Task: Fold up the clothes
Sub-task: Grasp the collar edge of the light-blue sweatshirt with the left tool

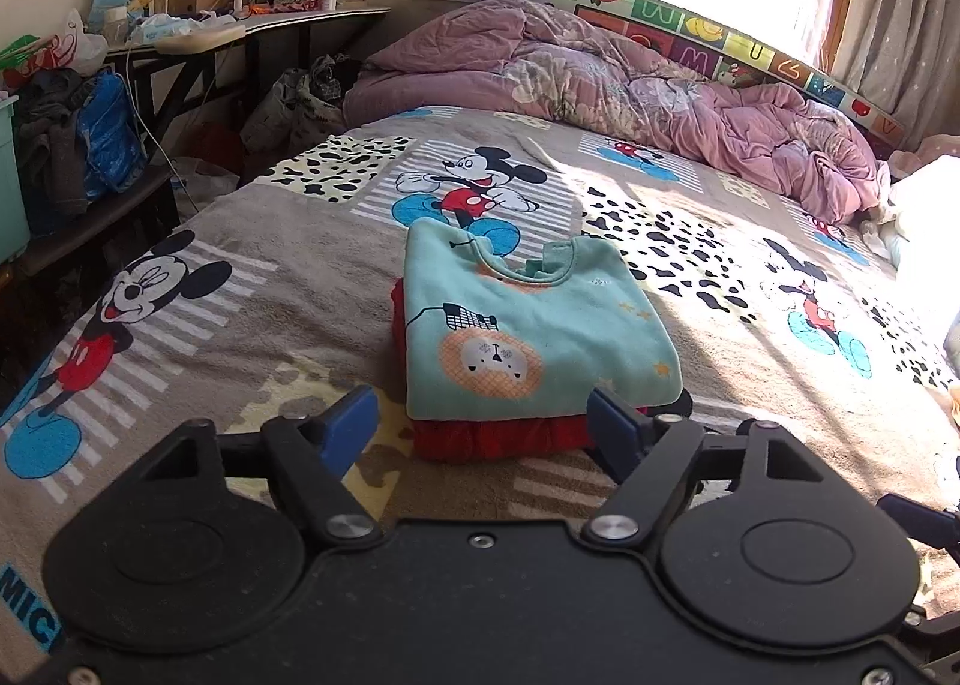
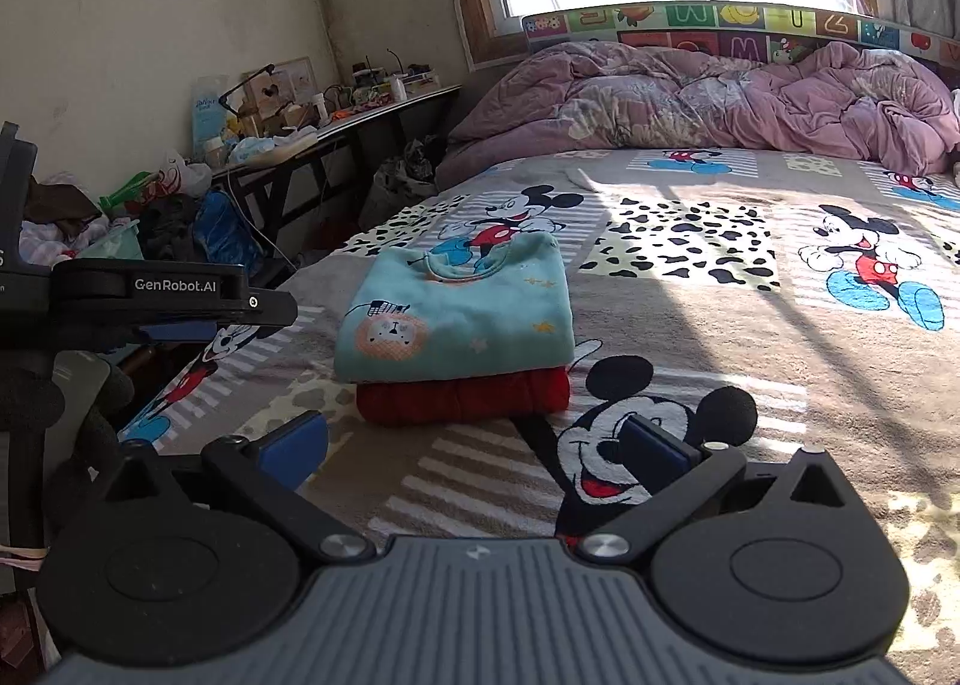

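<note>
A folded teal child's top with a lion print [image 1: 528,325] [image 2: 456,319] lies on top of a folded red garment [image 1: 492,436] [image 2: 462,397] on the cartoon-mouse bedspread [image 1: 270,289] [image 2: 720,337]. My left gripper [image 1: 483,424] is open just in front of the stack, its blue pads either side of the near edge and holding nothing. Further back and to the right of the stack, my right gripper [image 2: 474,448] stands open and empty. The left gripper [image 2: 180,301] also shows side-on at the left of the right wrist view.
A crumpled pink quilt [image 1: 630,79] [image 2: 720,97] lies at the head of the bed under the window. A cluttered desk [image 1: 240,25] [image 2: 336,115] and bags of clothes [image 1: 90,133] stand along the bed's left side. Pale fabric [image 1: 924,217] sits at the bed's right edge.
</note>
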Available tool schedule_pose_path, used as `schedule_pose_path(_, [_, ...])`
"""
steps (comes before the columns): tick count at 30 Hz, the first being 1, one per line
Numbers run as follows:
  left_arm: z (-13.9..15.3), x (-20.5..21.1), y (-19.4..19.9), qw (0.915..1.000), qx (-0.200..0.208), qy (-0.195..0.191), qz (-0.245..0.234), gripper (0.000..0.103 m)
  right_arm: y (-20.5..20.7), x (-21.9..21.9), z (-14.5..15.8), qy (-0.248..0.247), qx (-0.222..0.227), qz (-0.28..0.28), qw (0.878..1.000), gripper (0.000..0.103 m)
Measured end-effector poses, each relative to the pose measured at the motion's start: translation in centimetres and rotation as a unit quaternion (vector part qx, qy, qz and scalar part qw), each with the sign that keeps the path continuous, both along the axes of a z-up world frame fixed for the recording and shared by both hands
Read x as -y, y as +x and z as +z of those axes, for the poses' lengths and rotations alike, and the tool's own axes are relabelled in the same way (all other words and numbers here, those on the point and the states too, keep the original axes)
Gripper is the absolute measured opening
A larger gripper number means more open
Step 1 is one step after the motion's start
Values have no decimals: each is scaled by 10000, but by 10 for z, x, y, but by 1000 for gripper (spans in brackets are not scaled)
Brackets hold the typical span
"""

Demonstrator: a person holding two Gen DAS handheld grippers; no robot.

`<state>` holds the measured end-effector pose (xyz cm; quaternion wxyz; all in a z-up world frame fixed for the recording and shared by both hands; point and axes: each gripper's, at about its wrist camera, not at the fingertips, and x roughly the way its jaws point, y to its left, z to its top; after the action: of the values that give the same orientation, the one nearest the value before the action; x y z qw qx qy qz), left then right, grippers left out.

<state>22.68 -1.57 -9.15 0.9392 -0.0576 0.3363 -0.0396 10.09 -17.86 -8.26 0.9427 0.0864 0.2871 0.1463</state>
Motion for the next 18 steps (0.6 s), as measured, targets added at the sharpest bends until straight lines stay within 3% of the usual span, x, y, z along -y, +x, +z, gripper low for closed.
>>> schedule_pose_path(3, [-17, -6, 22, 9996, -142, 99, 206, 67, 20, 5, -7, 89, -116, -55, 9999, 102])
schedule_pose_path(12, [-39, -17, 67, 9975, -193, -537, 414, 62, 61, 12, -47, 405, -615, -85, 9973, 103])
schedule_pose_path(18, [-60, -12, 85, 9963, -385, -630, 448, 43, 69, 15, -69, 598, -844, -87, 9946, 103])
